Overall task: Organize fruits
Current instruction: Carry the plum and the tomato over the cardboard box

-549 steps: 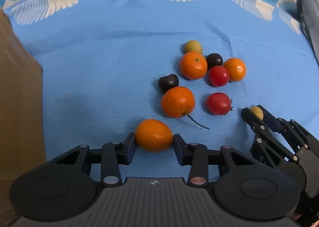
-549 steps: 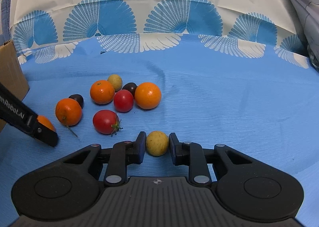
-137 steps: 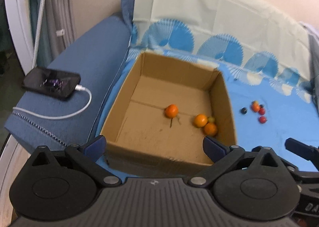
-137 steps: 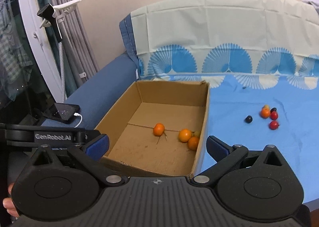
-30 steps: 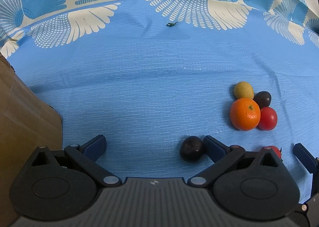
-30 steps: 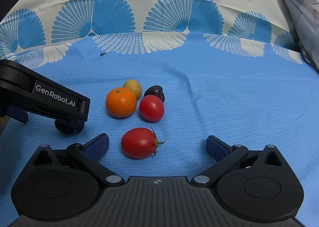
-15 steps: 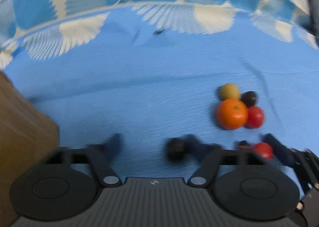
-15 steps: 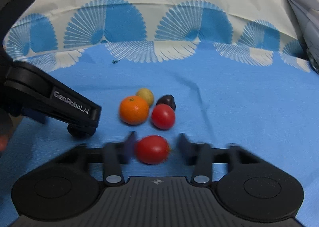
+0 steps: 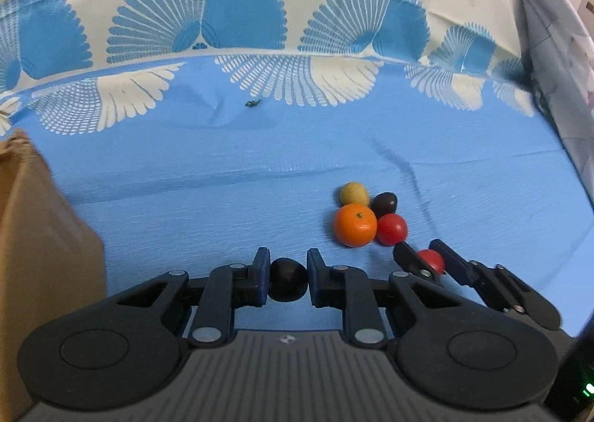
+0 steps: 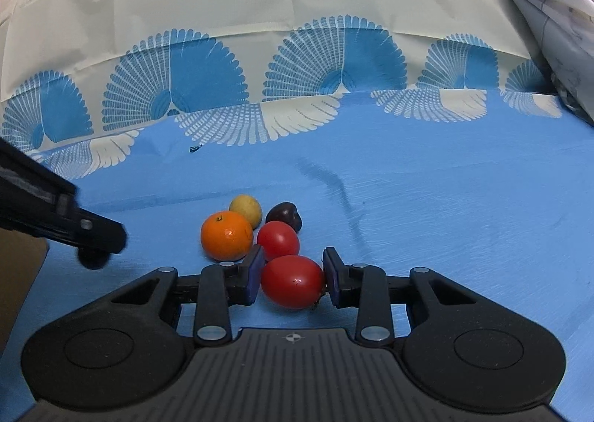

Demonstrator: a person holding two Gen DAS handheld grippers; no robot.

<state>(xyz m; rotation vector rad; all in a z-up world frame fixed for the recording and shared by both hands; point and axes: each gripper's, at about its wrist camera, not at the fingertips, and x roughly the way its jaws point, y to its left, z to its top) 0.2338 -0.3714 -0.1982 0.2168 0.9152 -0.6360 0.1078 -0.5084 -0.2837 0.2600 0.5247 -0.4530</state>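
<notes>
Fingers of your left gripper [image 9: 288,279] just closed, clamping the dark plum [image 9: 287,279]; your right gripper [image 10: 292,281] pinches the red tomato [image 10: 292,281].

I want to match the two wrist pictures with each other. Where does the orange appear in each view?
Left wrist view: the orange lies right of centre, in front of the yellow fruit and touching the small red tomato.
Right wrist view: the orange lies left of centre, just beyond the right gripper's left finger.
Shared landmark: the small dark speck on the blue cloth, near the white fan border.
</notes>
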